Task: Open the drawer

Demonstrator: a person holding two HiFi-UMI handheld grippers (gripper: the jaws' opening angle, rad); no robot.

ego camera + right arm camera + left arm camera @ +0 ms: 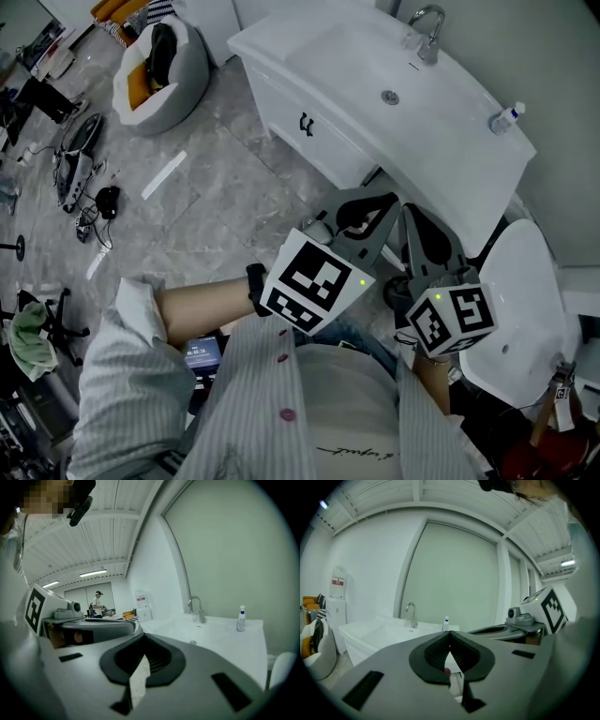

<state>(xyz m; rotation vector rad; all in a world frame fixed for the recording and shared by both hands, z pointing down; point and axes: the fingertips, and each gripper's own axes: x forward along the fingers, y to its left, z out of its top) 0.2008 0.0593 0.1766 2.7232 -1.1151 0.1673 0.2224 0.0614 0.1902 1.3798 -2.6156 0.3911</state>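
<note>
The white vanity cabinet [281, 89] stands ahead, its drawer front carrying a small black handle [306, 123]; the drawer looks closed. My left gripper [375, 202] is held level in front of the cabinet's right end, short of the handle, jaws shut and empty. My right gripper [413, 214] hangs just beside it, also shut with nothing held. In the left gripper view the closed left gripper [449, 633] faces the vanity [356, 641]. The right gripper [143, 637] points at the basin top [220, 634].
A faucet [427, 33] and a spray bottle [506, 117] stand on the basin top. A white toilet [520, 309] is at the right. A grey beanbag [159, 66] and cables [84, 178] lie on the floor at the left. A person [97, 603] stands far off.
</note>
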